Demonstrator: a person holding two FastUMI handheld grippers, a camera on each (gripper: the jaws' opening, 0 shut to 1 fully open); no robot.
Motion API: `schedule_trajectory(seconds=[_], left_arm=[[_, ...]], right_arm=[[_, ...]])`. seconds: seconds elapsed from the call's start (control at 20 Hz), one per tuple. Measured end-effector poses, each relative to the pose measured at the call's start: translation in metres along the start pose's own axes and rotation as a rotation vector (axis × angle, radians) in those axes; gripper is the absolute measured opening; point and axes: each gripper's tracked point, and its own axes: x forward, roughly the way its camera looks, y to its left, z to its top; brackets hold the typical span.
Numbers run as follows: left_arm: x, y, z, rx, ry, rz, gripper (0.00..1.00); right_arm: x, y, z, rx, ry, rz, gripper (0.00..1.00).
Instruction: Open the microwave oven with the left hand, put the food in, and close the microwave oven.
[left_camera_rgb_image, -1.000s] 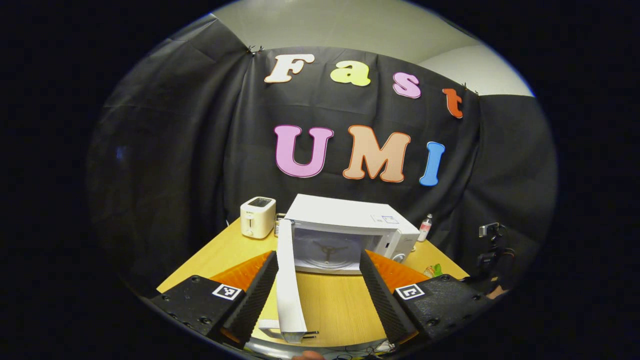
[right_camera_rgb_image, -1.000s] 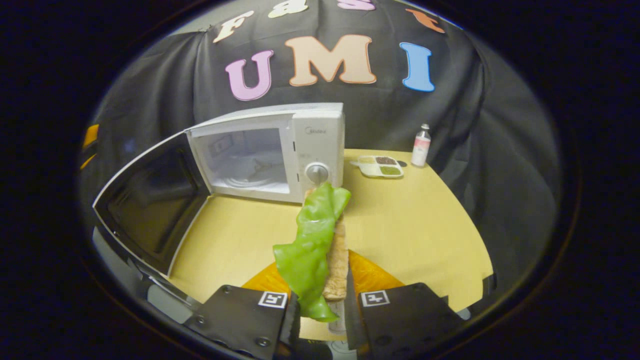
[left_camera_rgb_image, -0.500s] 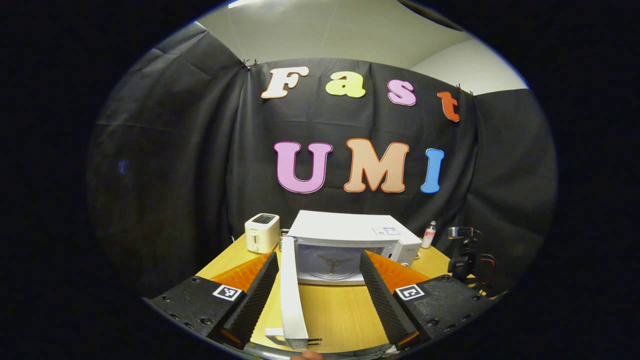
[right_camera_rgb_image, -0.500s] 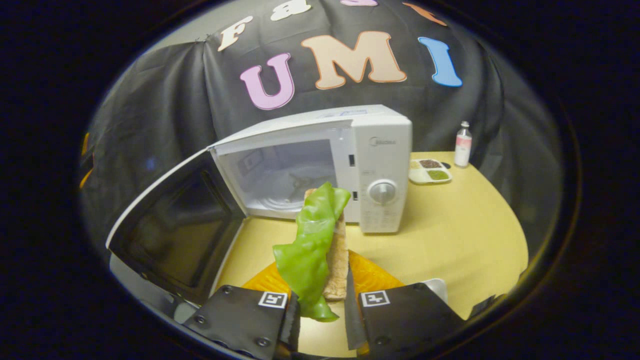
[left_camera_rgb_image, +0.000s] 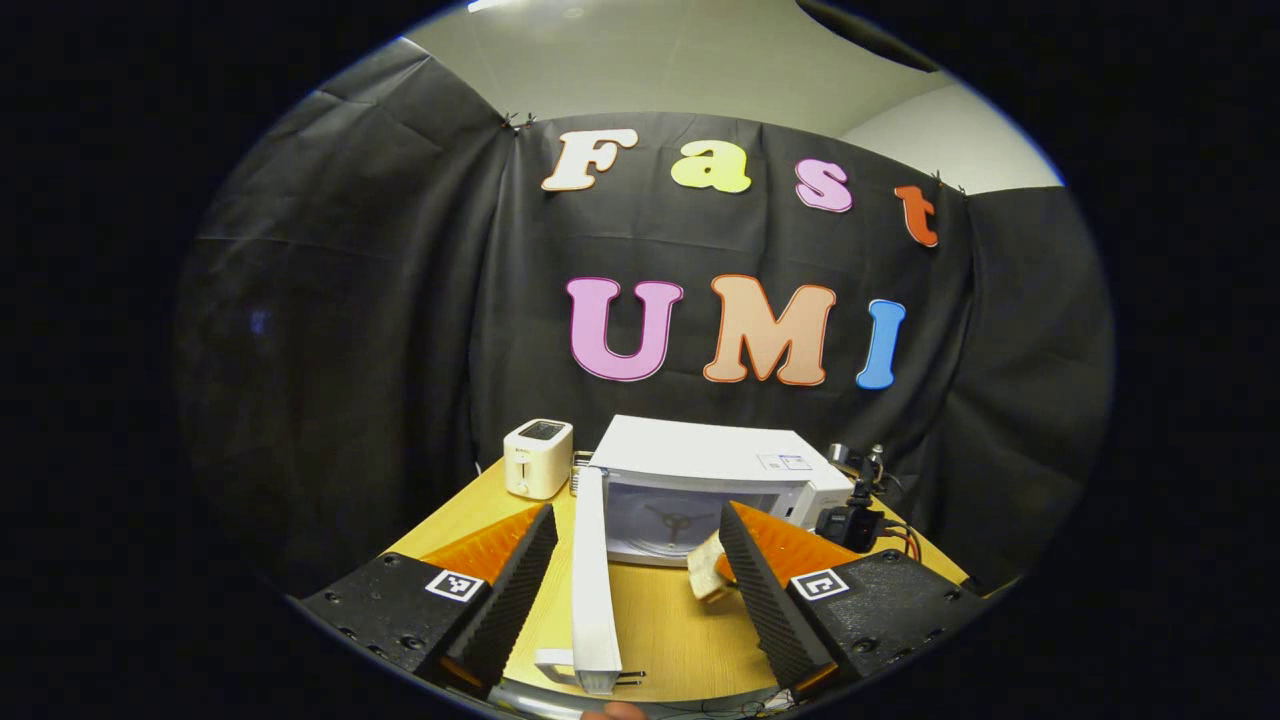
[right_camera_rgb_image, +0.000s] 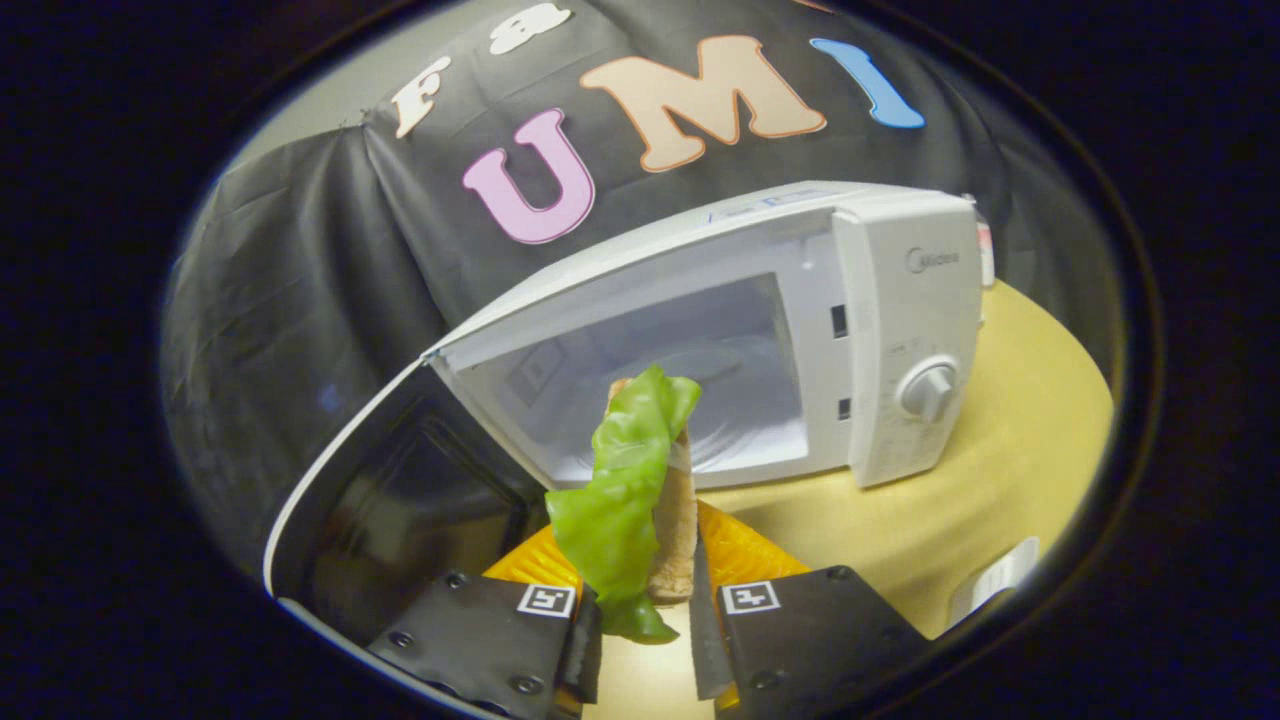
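The microwave oven (right_camera_rgb_image: 760, 340) stands with its door (right_camera_rgb_image: 400, 500) swung wide at 8 o'clock in the right gripper view, so the opening step looks done. The right gripper (right_camera_rgb_image: 645, 625) pinches the food (right_camera_rgb_image: 630, 480), bread under a lettuce leaf, at the cavity's mouth; loading and closing remain. The left gripper (left_camera_rgb_image: 640, 590) hangs back, fingers spread and empty. A toaster (left_camera_rgb_image: 538, 458) sits at 11 o'clock on the wooden table (left_camera_rgb_image: 670, 630), black cloth behind.
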Motion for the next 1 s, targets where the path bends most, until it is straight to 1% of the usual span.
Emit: schedule_trajectory(seconds=[0.05,0.1,0.2,0.25,0.3,0.4,0.45,0.65,0.75,0.8,0.9,0.95,1.0], left_arm=[[-0.002,0.002,-0.002,-0.003,0.005,0.009,0.94],[-0.004,0.006,-0.003,-0.004,0.01,0.018,0.96],[-0.009,0.012,-0.007,0.008,0.02,0.043,0.96],[-0.014,0.015,-0.006,0.014,0.012,0.054,0.96],[-0.019,0.016,-0.005,0.016,0.007,0.059,0.99],[-0.025,0.02,-0.009,0.014,0.012,0.073,0.93],[-0.027,0.022,-0.012,0.011,0.021,0.082,0.95],[-0.035,0.034,-0.015,0.006,0.032,0.121,0.96],[-0.039,0.041,-0.012,0.015,0.02,0.136,0.96],[-0.04,0.045,-0.014,0.018,0.023,0.145,0.93],[-0.044,0.053,-0.02,0.021,0.038,0.161,0.96],[-0.046,0.055,-0.02,0.023,0.044,0.169,0.94],[-0.047,0.058,-0.021,0.024,0.047,0.176,0.96]], right_arm=[[0.008,0.003,0.001,0.031,-0.004,-0.003,0.39],[0.016,0.008,0.003,0.062,-0.006,-0.008,0.39],[0.03,0.009,0.007,0.129,-0.021,-0.023,0.39],[0.038,0.009,0.012,0.164,-0.039,-0.041,0.32],[0.052,0.008,0.014,0.195,-0.058,-0.057,0.39],[0.058,0.014,0.022,0.266,-0.079,-0.071,0.39],[0.064,0.017,0.025,0.304,-0.09,-0.073,0.39],[0.084,0.027,0.03,0.431,-0.118,-0.092,0.39],[0.093,0.027,0.036,0.461,-0.147,-0.106,0.39],[0.097,0.025,0.041,0.474,-0.166,-0.113,0.39],[0.106,0.022,0.045,0.504,-0.194,-0.121,0.39],[0.112,0.021,0.044,0.512,-0.203,-0.13,0.39],[0.117,0.02,0.043,0.522,-0.206,-0.141,0.39]])
